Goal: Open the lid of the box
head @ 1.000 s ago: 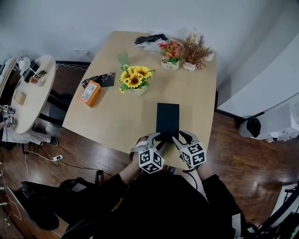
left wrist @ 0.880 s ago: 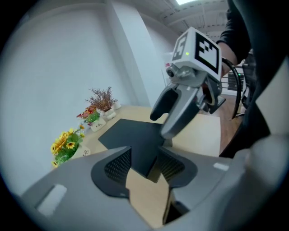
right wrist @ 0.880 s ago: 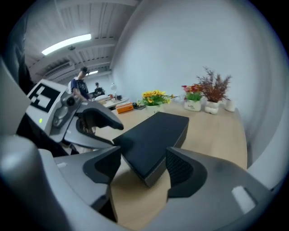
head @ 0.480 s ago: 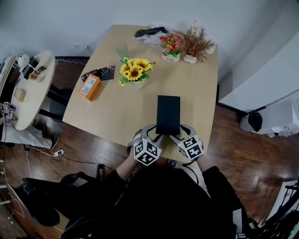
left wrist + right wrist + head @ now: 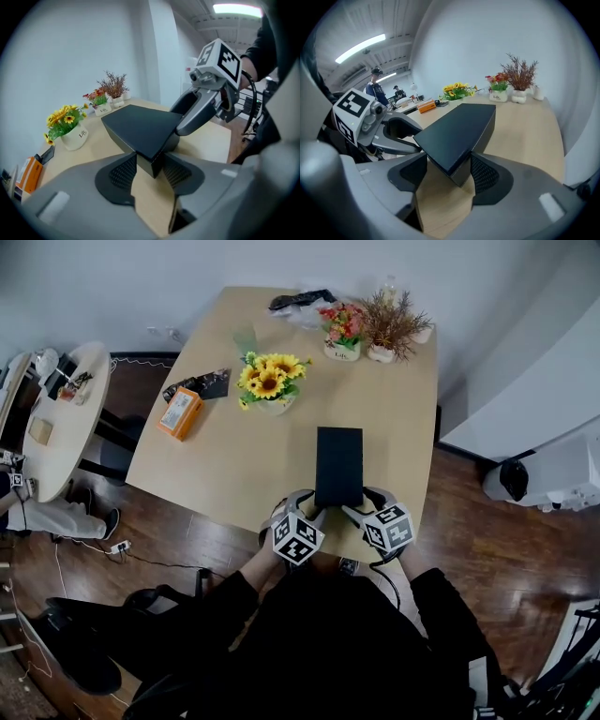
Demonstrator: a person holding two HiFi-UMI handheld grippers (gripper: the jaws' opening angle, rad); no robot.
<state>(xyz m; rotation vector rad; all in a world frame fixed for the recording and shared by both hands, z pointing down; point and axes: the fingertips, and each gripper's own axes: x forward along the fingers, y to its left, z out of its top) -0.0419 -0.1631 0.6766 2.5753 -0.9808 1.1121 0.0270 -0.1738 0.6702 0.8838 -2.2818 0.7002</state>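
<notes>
A flat black box lies lid down-closed on the wooden table, its short end at the near edge. My left gripper is at the box's near left corner, my right gripper at the near right corner. In the left gripper view that corner of the box sits wedged between the pads of the left gripper, whose jaws are closing on it. In the right gripper view the other corner of the box fills the gap of the right gripper, both pads against it.
Behind the box stands a pot of sunflowers. To its left lie an orange pack and a black pouch. Two small flower pots and a dark bundle stand at the far edge. A round side table is at the left.
Both grippers have slid forward onto the box's near corners. The right gripper's jaws have spread wider and now take in the corner.
</notes>
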